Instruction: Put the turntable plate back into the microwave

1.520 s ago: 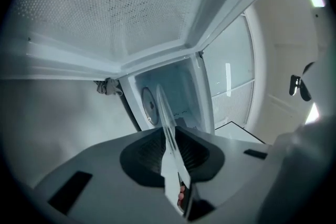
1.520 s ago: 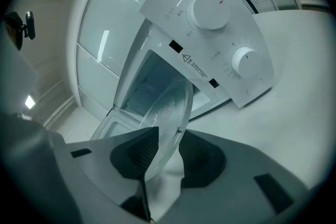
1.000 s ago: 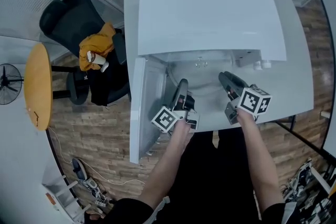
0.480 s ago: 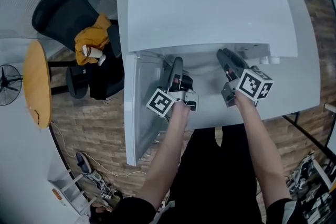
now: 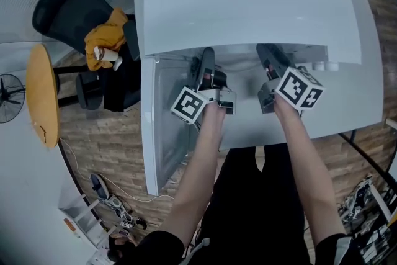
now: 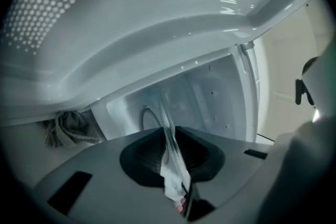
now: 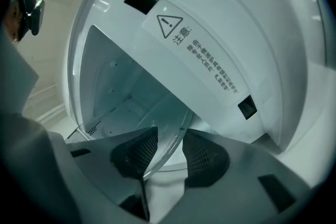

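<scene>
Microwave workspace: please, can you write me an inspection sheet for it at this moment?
Surface: white table carries the microwave.
Job's things: turntable plate at the cavity's opening; door open.
Clutter: small white items beside the microwave.
Tools: left tool clamps the plate's rim; right tool jaws have just been opening, rim loose between them.
Cables: tangled cables on the floor.
Surroundings: chair with yellow garment, round wooden table, fan.
</scene>
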`<state>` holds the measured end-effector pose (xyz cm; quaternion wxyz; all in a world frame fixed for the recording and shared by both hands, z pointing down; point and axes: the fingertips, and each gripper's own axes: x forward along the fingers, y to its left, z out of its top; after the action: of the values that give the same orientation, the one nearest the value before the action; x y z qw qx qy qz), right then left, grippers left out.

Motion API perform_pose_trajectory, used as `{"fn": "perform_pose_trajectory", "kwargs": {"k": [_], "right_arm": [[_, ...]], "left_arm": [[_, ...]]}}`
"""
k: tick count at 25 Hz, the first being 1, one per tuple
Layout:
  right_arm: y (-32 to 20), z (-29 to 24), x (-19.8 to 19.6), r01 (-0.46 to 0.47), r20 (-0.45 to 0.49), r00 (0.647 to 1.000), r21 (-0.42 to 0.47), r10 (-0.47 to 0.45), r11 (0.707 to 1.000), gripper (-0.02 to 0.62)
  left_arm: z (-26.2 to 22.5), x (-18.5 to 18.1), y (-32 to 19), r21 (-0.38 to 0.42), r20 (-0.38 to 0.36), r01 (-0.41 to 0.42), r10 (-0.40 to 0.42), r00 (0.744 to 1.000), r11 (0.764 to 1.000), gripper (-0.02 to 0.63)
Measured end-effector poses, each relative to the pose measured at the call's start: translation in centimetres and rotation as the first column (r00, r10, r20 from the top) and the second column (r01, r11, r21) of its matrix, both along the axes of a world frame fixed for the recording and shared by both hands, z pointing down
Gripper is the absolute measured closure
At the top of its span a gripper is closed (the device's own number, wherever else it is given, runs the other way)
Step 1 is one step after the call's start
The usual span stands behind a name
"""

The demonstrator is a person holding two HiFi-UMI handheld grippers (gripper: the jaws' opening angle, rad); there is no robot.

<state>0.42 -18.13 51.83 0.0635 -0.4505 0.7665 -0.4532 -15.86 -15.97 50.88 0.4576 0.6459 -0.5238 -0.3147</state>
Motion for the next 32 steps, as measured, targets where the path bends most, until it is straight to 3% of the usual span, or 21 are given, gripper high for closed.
{"fn": "perform_pose_trajectory", "kwargs": {"k": [7,16,20,27,32], "right_arm": [[-1.2,0.4,0.0,-0.089,0.009,0.996,-0.020,0.089,0.996,0.453],[-2.3,0.8,0.0,-0.202,-0.035,0.979,-0.025,0.201,0.979,0.456],[-2.9,0.6,-0.2,-0.217,-0.064,0.974,-0.009,0.216,0.976,0.454],[-3.7,0.4,-0.5,-0.230,-0.083,0.970,-0.014,0.228,0.973,0.451],[-4.0,0.6,-0.6,-0.251,-0.115,0.963,-0.033,0.245,0.968,0.449]], "left_arm": [[-0.2,-0.2,-2.2,-0.009,0.096,-0.009,0.010,0.995,1.000,0.549],[0.1,-0.5,-3.4,-0.032,0.164,0.031,-0.025,0.986,0.999,0.545],[0.6,-0.7,-3.9,-0.060,0.179,0.047,-0.035,0.983,0.997,0.540],[0.3,-0.8,-4.9,-0.116,0.283,0.017,0.016,0.959,0.993,0.525],[0.5,-0.8,-5.5,-0.148,0.315,0.017,0.031,0.948,0.989,0.517]]}}
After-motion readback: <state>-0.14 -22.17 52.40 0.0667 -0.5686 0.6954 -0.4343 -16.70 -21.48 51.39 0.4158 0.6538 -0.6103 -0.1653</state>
